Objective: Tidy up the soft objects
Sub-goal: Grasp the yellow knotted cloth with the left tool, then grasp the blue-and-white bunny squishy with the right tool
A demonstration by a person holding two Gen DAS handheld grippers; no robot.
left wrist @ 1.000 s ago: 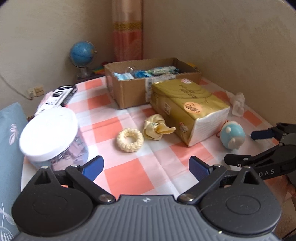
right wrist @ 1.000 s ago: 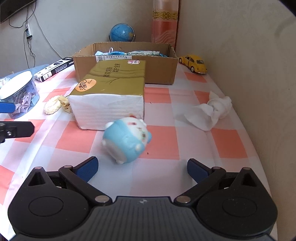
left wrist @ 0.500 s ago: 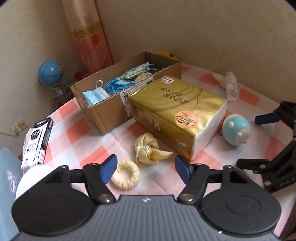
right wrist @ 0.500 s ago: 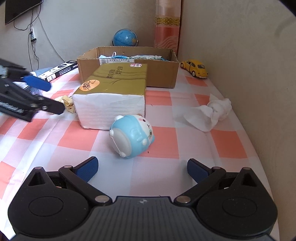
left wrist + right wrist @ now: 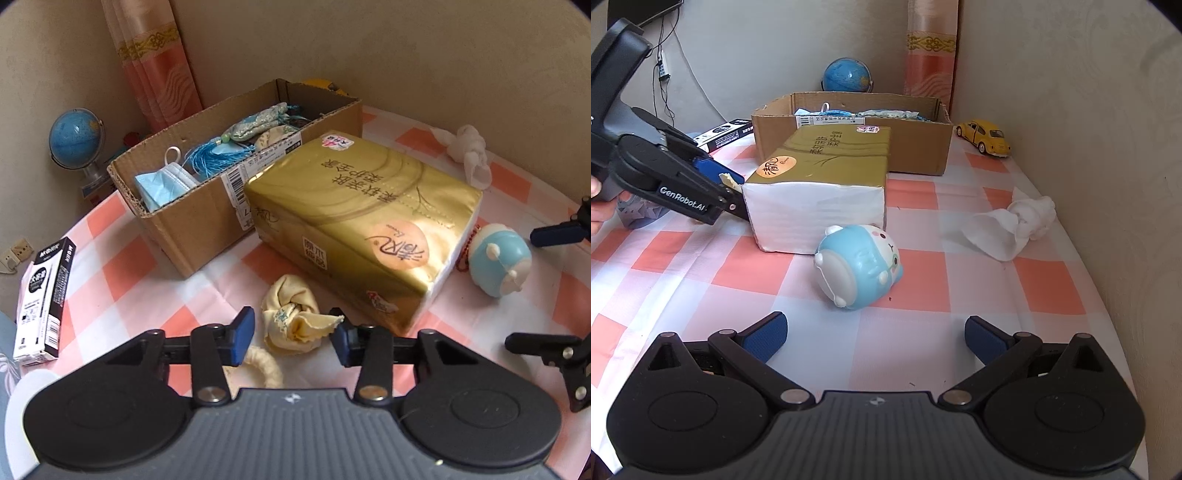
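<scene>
My left gripper (image 5: 291,332) is open, its fingers on either side of a knotted yellow cloth (image 5: 293,319) lying on the checked tablecloth beside the gold tissue pack (image 5: 362,221). A cream scrunchie (image 5: 264,367) lies just under the left finger. My right gripper (image 5: 875,336) is open and empty, a little short of the blue plush toy (image 5: 858,266) lying on its side. A white knotted cloth (image 5: 1012,225) lies at the right. The cardboard box (image 5: 207,218) behind holds a face mask, tassel and pouches.
A black-and-white carton (image 5: 44,299) and a jar lid (image 5: 22,387) are at the left. A globe (image 5: 75,140) stands behind the box. A yellow toy car (image 5: 984,136) sits by the wall. The table's right edge (image 5: 1108,332) runs close to the wall.
My left gripper has moved forward and down over the yellow cloth, and its fingers have narrowed around it. The blue plush has settled on its side. The right gripper has barely moved.
</scene>
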